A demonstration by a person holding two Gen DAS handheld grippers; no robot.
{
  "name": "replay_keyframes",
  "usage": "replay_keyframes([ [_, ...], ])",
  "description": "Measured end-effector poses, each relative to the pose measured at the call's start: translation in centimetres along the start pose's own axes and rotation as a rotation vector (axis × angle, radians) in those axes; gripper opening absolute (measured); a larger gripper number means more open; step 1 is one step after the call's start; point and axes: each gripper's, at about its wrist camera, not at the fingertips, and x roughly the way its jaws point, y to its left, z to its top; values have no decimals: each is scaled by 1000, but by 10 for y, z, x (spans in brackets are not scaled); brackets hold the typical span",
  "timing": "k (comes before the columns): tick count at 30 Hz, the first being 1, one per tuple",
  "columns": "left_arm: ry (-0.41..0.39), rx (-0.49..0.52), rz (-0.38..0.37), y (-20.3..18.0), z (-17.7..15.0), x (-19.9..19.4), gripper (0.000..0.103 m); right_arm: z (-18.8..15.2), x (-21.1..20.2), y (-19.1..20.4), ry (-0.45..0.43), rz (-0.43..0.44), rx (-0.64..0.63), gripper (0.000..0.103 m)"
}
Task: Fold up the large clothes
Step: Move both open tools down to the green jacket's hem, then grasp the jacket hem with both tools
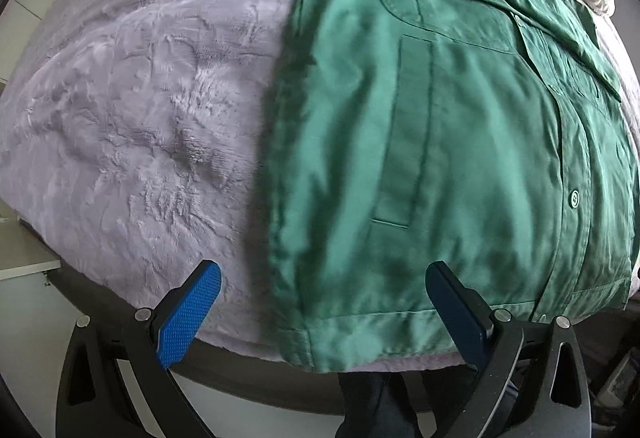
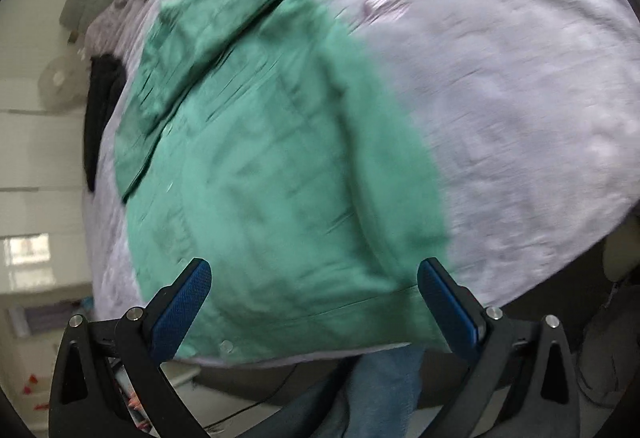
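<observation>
In the left wrist view, the fuzzy grey blanket (image 1: 132, 109) fills the left half and the green shirt (image 1: 440, 141) lies flat on the right half. The left gripper (image 1: 324, 278) is spread wide at the bottom and holds nothing. In the blurred right wrist view, the shirt (image 2: 280, 165) covers the centre, and the right gripper (image 2: 314, 274) is also spread wide, empty.
</observation>
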Motion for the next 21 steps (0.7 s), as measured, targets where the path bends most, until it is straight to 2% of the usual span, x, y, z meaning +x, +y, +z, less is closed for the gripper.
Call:
replay_keyframes([
  [3,12,17,-43,10,-1,10,103,7,-5,-15,-34,-37,18,102],
  [6,42,24,-118,15,-5,23,103,8,7,-31,9,-39,31,102],
  [11,92,73,-205,6,-19,43,103,-10,38,-49,136,90,111,102],
  [14,83,110,-198,-2,-28,45,103,-18,44,-37,143,192,114,102],
  [17,77,87,-236,-7,-30,41,103,-18,36,-13,130,363,76,102],
  [19,73,74,-266,-5,-31,37,103,-17,33,-2,128,408,42,102],
  [21,72,76,-280,1,-30,35,103,-17,35,2,135,390,30,102],
])
